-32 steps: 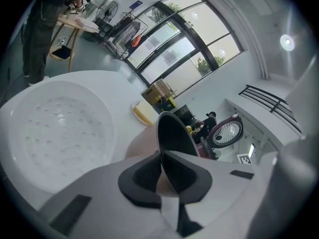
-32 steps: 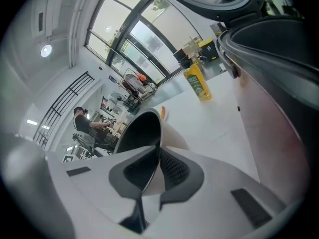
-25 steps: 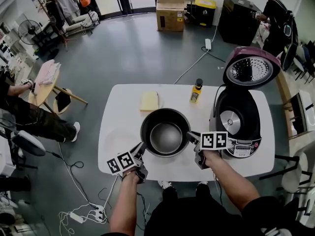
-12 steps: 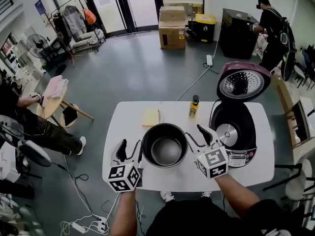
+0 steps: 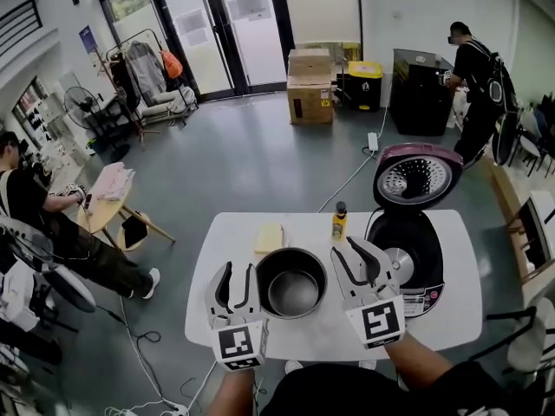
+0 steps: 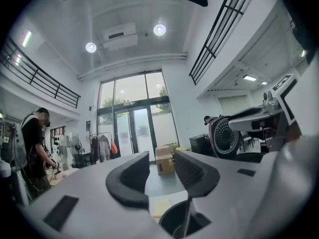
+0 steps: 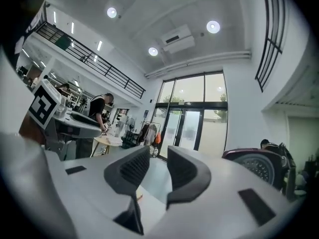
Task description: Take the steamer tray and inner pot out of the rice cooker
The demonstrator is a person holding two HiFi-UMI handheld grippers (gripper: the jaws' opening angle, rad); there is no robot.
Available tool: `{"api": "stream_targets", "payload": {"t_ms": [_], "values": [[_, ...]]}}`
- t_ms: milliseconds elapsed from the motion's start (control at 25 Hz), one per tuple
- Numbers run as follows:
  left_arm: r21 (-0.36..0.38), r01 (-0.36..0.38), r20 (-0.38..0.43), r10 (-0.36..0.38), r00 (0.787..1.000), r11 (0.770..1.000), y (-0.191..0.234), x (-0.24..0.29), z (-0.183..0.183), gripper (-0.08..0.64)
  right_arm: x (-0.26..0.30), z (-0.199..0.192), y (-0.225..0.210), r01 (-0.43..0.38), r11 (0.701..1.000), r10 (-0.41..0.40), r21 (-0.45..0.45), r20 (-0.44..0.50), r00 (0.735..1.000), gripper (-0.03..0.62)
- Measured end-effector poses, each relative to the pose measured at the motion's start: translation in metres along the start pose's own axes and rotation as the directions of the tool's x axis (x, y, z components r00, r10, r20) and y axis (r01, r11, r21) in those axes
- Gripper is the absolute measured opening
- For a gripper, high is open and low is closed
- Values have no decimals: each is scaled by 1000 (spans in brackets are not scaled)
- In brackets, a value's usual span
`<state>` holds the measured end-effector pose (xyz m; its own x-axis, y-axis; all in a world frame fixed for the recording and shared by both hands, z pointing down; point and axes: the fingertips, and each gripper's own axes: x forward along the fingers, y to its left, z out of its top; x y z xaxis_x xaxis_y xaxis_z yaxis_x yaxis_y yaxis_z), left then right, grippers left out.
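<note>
Both tools have lifted clear of the inner pot (image 5: 292, 282) since a second ago, so that bit looks done. It sits on the surface (image 5: 217, 250), just left of the open rice cooker (image 5: 414, 258). Left tool (image 5: 234, 276) and right tool (image 5: 351, 256) are each slightly open, jaws just narrowing, nothing between them. Pot's upright, mouth up, and being round it has no real long axis.

**Pot in the middle, cooker to the right**

The inner pot (image 5: 292, 282) stands on the worktop (image 5: 451, 310), near its middle. The rice cooker (image 5: 416, 254) stands just right of it. Behind the pot, a flat pad (image 5: 269, 237) lies at the left and a bottle (image 5: 339, 224) stands at the right.
</note>
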<state>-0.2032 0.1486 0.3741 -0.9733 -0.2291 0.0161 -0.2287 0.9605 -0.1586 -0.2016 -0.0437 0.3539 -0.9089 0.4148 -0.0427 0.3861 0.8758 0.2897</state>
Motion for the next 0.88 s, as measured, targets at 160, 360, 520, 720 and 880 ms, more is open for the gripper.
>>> {"api": "stream_targets", "payload": {"t_ms": [160,360,520,720,880], "values": [[-4,-29,17,29,999,1000,-7,-3,5,54,-7,3,-7,2,999,-2,33,14,1000,28],[-12,-32,-3,32,999,999,-13,-7,2,-3,-11,-3,-9,-13,1000,13,-5,1,1000,0],[-24,-27,-3,27,1000,999,-19,-11,1,-3,-14,-8,-7,-26,1000,27,-4,2,1000,-2],[-43,-12,-11,12,1000,999,-27,-7,-2,-3,-10,-24,-11,-40,998,41,42,-37,998,-2],[-45,-7,-20,6,1000,999,-30,-7,-2,-3,-10,-23,-16,-34,998,36,47,-42,998,-2]]}}
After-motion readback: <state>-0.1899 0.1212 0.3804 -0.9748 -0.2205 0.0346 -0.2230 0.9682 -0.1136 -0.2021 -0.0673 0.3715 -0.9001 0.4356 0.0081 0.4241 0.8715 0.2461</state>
